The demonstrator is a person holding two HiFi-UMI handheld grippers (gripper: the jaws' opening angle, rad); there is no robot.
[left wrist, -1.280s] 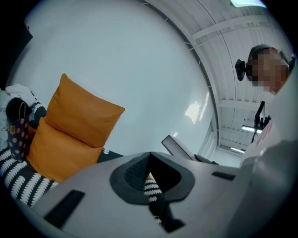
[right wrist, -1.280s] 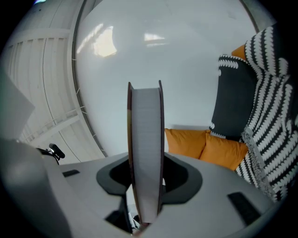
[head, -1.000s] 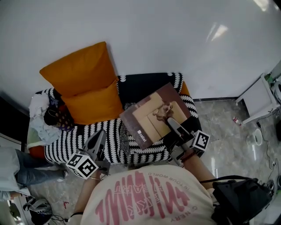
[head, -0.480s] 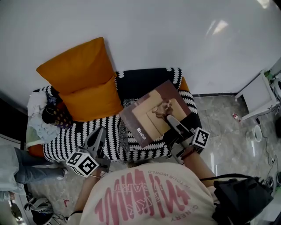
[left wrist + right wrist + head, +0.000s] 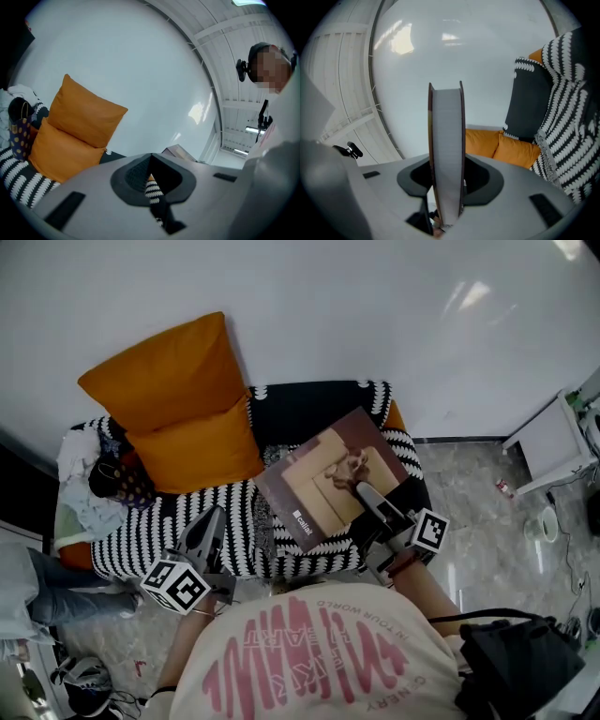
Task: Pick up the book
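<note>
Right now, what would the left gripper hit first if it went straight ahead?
The left gripper would probably meet the black cushion, just beside the lower orange cushion; depth is unclear.

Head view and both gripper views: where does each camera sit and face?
Head view: overhead, facing down at the sofa; shirt, left gripper and right gripper show.
Left gripper view: along its closed jaws toward the orange cushions.
Right gripper view: along its jaws, clamped on the book.
Shared: orange cushions in all three.

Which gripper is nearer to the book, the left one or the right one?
Right. The right gripper clamps the book; the left gripper is apart, to its left, by the striped sofa cover.
</note>
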